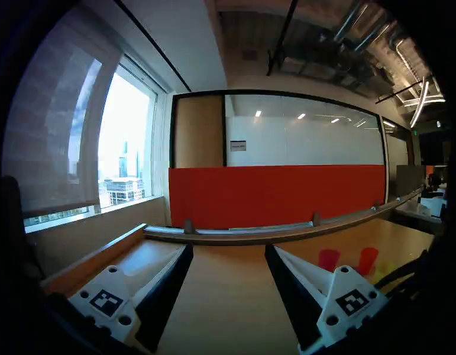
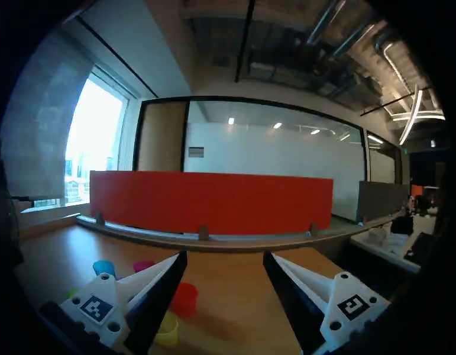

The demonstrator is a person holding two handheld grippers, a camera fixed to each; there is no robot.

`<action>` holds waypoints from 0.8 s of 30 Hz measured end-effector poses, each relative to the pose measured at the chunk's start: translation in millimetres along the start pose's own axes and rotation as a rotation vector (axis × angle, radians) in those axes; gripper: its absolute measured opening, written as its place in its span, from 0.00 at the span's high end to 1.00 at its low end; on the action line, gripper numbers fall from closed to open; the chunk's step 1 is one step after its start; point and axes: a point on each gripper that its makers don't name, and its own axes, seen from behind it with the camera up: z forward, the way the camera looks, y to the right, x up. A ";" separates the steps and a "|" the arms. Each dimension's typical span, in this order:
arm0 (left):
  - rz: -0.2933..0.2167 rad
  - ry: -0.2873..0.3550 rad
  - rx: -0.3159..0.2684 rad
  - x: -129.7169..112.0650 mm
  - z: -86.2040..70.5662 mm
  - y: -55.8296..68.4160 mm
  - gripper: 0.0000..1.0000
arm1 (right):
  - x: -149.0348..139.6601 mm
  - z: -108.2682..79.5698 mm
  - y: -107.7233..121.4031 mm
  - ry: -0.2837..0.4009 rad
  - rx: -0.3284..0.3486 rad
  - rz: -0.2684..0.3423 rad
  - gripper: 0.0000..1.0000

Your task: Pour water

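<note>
In the left gripper view, an office is seen: a bright window [image 1: 124, 160] at the left of the frame, an orange partition [image 1: 275, 195] across the middle with a glass wall above it, and a wooden counter [image 1: 228, 296] below. The left hand-held gripper [image 1: 228, 248] is held at the bottom centre with its jaws spread wide and nothing between them. The coloured cups [image 1: 329, 259] are found at the lower right, partly hidden behind the right-hand finger, so they lie off to that side rather than ahead. A small sign [image 1: 238, 145] is fixed on the glass wall, but its writing cannot be read. Square black-and-white markers are carried on both fingers.

In the right gripper view, the same partition and counter [image 2: 239, 307] are seen. The right hand-held gripper [image 2: 225, 255] is likewise open and empty. The cups are gathered at the lower left: a red cup [image 2: 184, 299] just beside the left-hand finger, a yellow cup [image 2: 167, 331] below it, a blue cup [image 2: 103, 267] and a pink cup [image 2: 143, 265] farther back. All appear to stand upright. This gripper is judged the nearer; a swing to its left would be needed. No water can be made out, and no brand is legible.
</note>
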 end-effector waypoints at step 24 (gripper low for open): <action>0.033 -0.101 -0.095 62.8 -4.8 17.5 0.10 | 79.2 -12.1 -32.7 -0.067 0.066 -0.024 0.01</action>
